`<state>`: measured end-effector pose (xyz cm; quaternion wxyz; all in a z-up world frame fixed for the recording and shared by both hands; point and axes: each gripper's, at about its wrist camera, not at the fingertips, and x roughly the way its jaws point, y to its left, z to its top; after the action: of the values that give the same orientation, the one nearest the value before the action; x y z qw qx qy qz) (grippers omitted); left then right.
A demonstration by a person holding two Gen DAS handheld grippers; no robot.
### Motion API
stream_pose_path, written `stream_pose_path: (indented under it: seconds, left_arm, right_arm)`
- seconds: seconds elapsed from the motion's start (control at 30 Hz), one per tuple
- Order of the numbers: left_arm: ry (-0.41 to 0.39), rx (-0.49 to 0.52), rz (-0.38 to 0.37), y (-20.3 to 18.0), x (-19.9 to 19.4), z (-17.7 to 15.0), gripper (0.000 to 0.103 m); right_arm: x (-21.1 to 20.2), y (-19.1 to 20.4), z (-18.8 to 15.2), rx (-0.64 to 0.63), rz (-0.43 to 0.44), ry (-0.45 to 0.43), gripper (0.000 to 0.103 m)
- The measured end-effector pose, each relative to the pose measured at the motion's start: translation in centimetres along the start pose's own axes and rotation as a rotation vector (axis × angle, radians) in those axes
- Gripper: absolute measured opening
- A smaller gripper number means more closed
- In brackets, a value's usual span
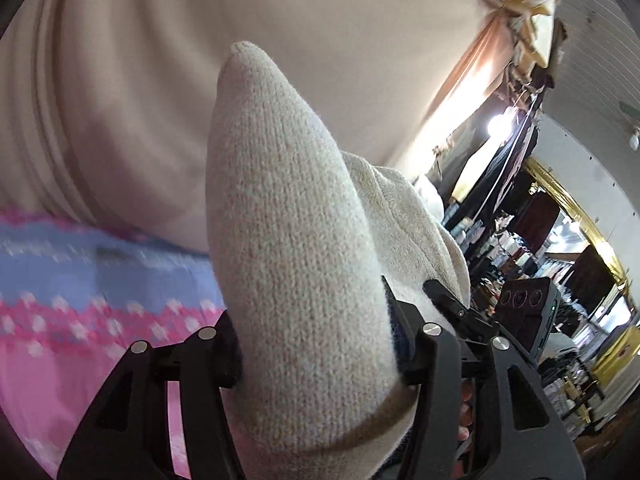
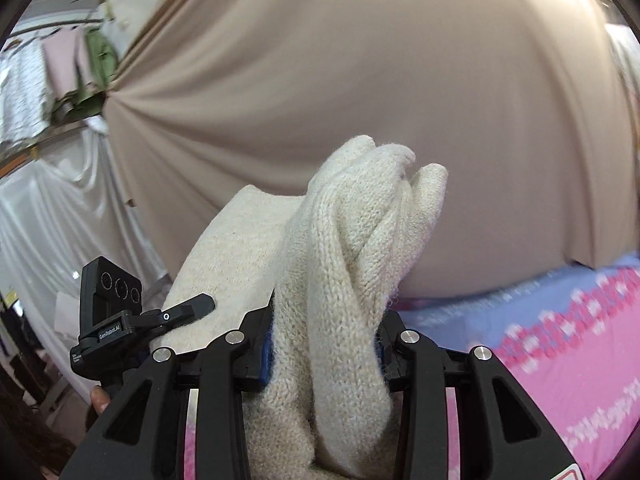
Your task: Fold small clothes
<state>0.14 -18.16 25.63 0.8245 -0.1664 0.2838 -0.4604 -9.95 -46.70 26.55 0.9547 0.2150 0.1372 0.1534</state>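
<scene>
Cream knit garment [image 1: 288, 248] is up in the air, clamped at two spots, one per tongs. Fabric is thick, plain-stitch wool-like knit, off-white, slightly fuzzy at the edges, no pattern or print visible.

Left tongs [image 1: 320, 352] are clenched on a broad, smooth bulge of the knit; it rises from between the fingers to a rounded tip, with a second fold trailing off to the right behind it.

Right tongs [image 2: 324, 344] are clenched on a bunched section [image 2: 352, 248]: several rolled folds stacked side by side, standing up above the fingers, ends rounded. A flatter panel of the same knit stretches left from there toward the other gripper, whose camera block shows at the left of the right wrist view.

Type of garment: cannot tell, too bundled.

Under the garment: a bed cover [image 1: 80, 320], pink with a light blue band and white dot pattern, blurred. Garment is not touching it at the held parts.

Behind: a large beige draped cloth [image 2: 360, 100] fills most of both views. White shiny drape [image 2: 60, 220] at the left in the right wrist view. Cluttered shelves [image 1: 560, 280] and a bright lamp [image 1: 498, 124] at the right in the left wrist view.
</scene>
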Motion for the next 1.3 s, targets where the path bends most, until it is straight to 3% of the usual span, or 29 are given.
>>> stream_pose_path:
  seconds: [0.13, 0.3, 0.47, 0.53, 0.63, 0.7, 0.73, 0.77, 0.8, 0.87, 0.9, 0.93, 1.03, 1.13, 1.2, 1.27, 1.3]
  left_arm:
    - [-0.081, 0.042, 0.054, 2.7, -5.2, 0.5, 0.053]
    - [-0.103, 0.032, 0.103, 7.7, -8.9, 0.3, 0.055]
    - [-0.057, -0.091, 0.182, 16.0, -8.7, -2.0, 0.055]
    - [-0.038, -0.128, 0.21, 19.1, -7.5, -3.7, 0.057]
    - [0.032, -0.218, 0.298, 27.4, -4.3, -8.6, 0.068]
    - [0.111, -0.317, 0.427, 33.1, -2.2, -13.0, 0.066]
    - [0.192, -0.408, 0.539, 36.4, -1.5, -16.0, 0.064]
    - [0.235, -0.472, 0.576, 38.2, -1.5, -18.1, 0.058]
    - [0.253, -0.521, 0.575, 39.2, -2.0, -19.6, 0.059]
    - [0.196, -0.538, 0.562, 38.8, -4.6, -20.9, 0.059]
    - [0.177, -0.515, 0.567, 38.1, -5.6, -20.9, 0.065]
    - [0.165, -0.499, 0.557, 37.3, -5.9, -20.6, 0.066]
    - [0.147, -0.458, 0.524, 35.7, -5.8, -19.5, 0.074]
    - [0.195, -0.419, 0.554, 35.3, -3.0, -19.0, 0.082]
    - [0.229, -0.428, 0.578, 35.8, -1.5, -19.6, 0.082]
    - [0.278, -0.503, 0.599, 37.4, -0.2, -20.7, 0.08]
    - [0.296, -0.549, 0.598, 38.0, 0.3, -21.3, 0.072]
  right_arm:
    - [4.1, 4.1, -0.4, -0.052, 0.079, 0.028, 0.035]
    - [10.1, 6.7, -3.1, -0.092, 0.119, 0.093, 0.037]
    - [17.6, 5.5, -9.3, -0.032, 0.083, 0.208, 0.037]
    - [21.1, 3.3, -13.1, 0.035, 0.07, 0.261, 0.045]
    - [26.5, -1.4, -21.3, 0.079, -0.106, 0.391, 0.053]
    - [28.7, -4.8, -27.7, 0.128, -0.263, 0.556, 0.051]
    - [28.4, -6.0, -29.8, 0.143, -0.304, 0.595, 0.045]
    - [27.8, -6.5, -31.0, 0.163, -0.326, 0.606, 0.044]
    - [26.9, -6.8, -31.8, 0.19, -0.334, 0.608, 0.045]
    - [24.9, -6.7, -32.0, 0.237, -0.327, 0.577, 0.045]
    - [24.3, -6.4, -31.6, 0.239, -0.326, 0.559, 0.05]
    - [24.4, -5.9, -31.3, 0.23, -0.325, 0.55, 0.059]
    - [26.2, -5.6, -30.3, 0.227, -0.305, 0.557, 0.062]
    - [29.9, -6.0, -31.8, 0.216, -0.312, 0.689, 0.074]
    - [31.6, -7.2, -33.8, 0.252, -0.319, 0.765, 0.074]
    - [32.1, -8.2, -34.9, 0.345, -0.285, 0.769, 0.075]
    - [32.3, -8.6, -35.1, 0.391, -0.256, 0.759, 0.068]
